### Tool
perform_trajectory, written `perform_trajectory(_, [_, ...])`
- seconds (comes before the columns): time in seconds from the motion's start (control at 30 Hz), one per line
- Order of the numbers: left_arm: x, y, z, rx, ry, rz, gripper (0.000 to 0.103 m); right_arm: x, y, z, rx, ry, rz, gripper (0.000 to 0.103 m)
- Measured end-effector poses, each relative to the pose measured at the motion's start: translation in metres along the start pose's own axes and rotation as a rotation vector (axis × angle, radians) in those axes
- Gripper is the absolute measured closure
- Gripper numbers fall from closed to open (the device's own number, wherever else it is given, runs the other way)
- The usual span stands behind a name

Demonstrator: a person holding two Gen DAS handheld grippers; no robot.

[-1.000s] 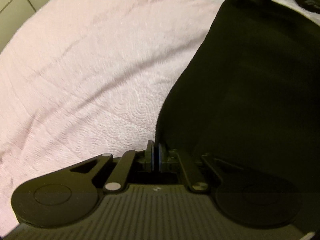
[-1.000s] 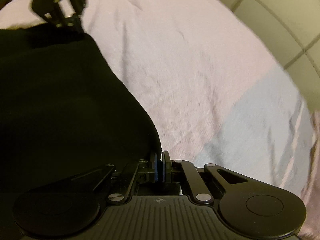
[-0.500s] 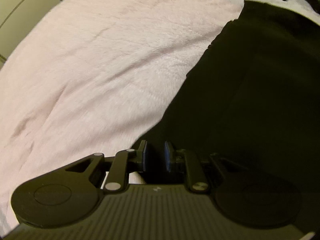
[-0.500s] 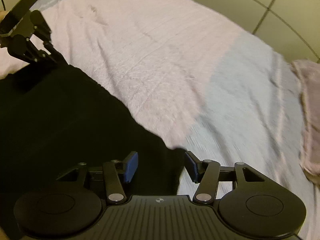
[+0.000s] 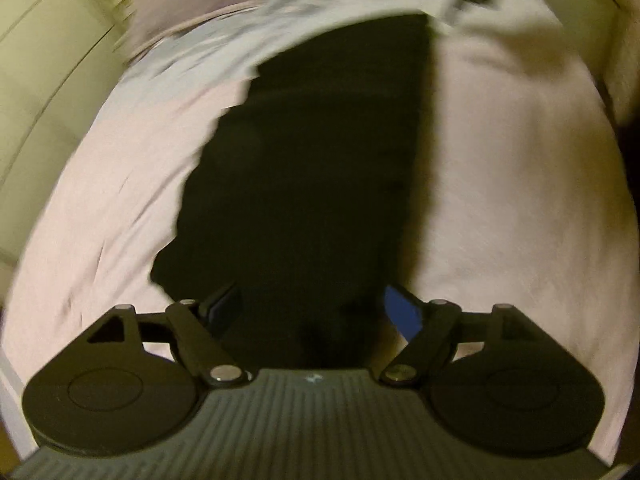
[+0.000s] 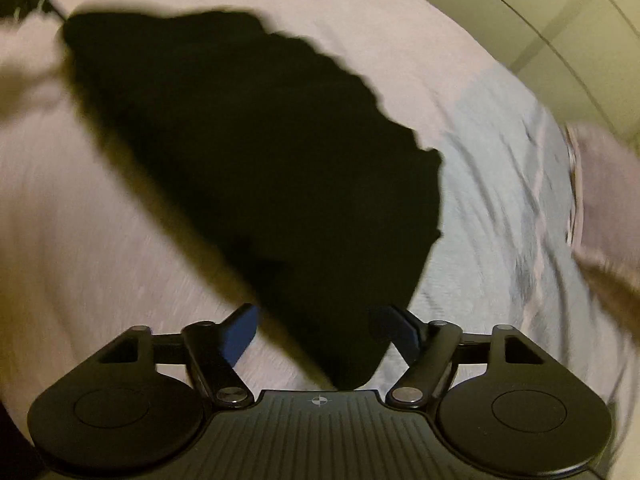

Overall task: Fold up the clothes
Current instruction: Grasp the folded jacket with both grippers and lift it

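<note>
A black garment [image 5: 316, 168] lies flat as a long dark shape on the pale pink bedspread [image 5: 512, 168]. My left gripper [image 5: 314, 308] is open and empty, its jaws wide apart just above the garment's near end. In the right wrist view the same black garment [image 6: 256, 152] runs from the upper left toward me. My right gripper [image 6: 316, 328] is open and empty, jaws spread over the garment's near corner. Both views are blurred by motion.
A light blue sheet [image 6: 500, 208] lies beside the pink bedspread [image 6: 80, 240]. A pinkish cloth [image 6: 600, 200] sits at the right edge. A pale tiled wall [image 5: 44, 64] stands at the left, and also shows in the right wrist view [image 6: 560, 12].
Both grippers were shut on the garment's edge a second ago. They opened, let it go and pulled back. The garment now lies flat on the bed.
</note>
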State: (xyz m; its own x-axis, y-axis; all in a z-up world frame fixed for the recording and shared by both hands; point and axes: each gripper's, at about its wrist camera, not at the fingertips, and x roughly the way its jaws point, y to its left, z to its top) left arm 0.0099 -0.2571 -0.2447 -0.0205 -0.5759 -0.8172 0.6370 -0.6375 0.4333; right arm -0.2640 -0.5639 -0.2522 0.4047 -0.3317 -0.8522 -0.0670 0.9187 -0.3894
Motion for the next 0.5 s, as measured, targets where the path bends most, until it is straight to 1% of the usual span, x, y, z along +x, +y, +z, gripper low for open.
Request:
perform_trajectory(0.07, [0.021, -0.033, -0.002, 0.097, 0.033, 0.064, 0.030, 0.011, 0.018, -0.003, -0.062, -0.009, -0.044, 0.029])
perform_trajectory(0.1, [0.035, -0.043, -0.003, 0.125, 0.049, 0.100, 0.032, 0.018, 0.026, -0.004, -0.097, -0.015, -0.071, 0.029])
perform_trajectory(0.17, [0.064, -0.054, -0.006, 0.170, 0.109, 0.170, 0.036, 0.033, 0.039, -0.005, -0.184, -0.030, -0.119, 0.029])
perform_trajectory(0.2, [0.078, -0.058, -0.007, 0.186, 0.138, 0.208, 0.046, 0.041, 0.045, -0.006, -0.232, -0.037, -0.137, 0.029])
perform_trajectory(0.23, [0.088, -0.057, -0.008, 0.181, 0.166, 0.249, 0.058, 0.049, 0.051, -0.007, -0.280, -0.042, -0.159, 0.029])
perform_trajectory(0.27, [0.098, -0.053, -0.009, 0.165, 0.195, 0.274, 0.062, 0.057, 0.056, -0.008, -0.322, -0.049, -0.175, 0.029])
perform_trajectory(0.3, [0.104, -0.047, -0.009, 0.133, 0.214, 0.275, 0.066, 0.064, 0.060, -0.009, -0.360, -0.057, -0.181, 0.029])
perform_trajectory(0.33, [0.111, -0.043, -0.009, 0.109, 0.234, 0.273, 0.074, 0.070, 0.064, -0.010, -0.396, -0.066, -0.185, 0.030])
perform_trajectory(0.37, [0.116, -0.042, -0.007, 0.109, 0.253, 0.270, 0.077, 0.076, 0.066, -0.011, -0.431, -0.068, -0.194, 0.030])
perform_trajectory(0.4, [0.118, -0.043, -0.007, 0.112, 0.265, 0.271, 0.081, 0.082, 0.067, -0.014, -0.467, -0.064, -0.210, 0.037])
perform_trajectory(0.43, [0.118, -0.040, -0.006, 0.085, 0.275, 0.273, 0.085, 0.088, 0.066, -0.017, -0.494, -0.048, -0.229, 0.054])
perform_trajectory(0.47, [0.117, -0.038, -0.006, 0.059, 0.285, 0.273, 0.087, 0.091, 0.057, -0.021, -0.489, -0.039, -0.231, 0.093])
perform_trajectory(0.5, [0.112, -0.037, -0.004, 0.033, 0.290, 0.273, 0.089, 0.090, 0.044, -0.025, -0.462, -0.052, -0.212, 0.093])
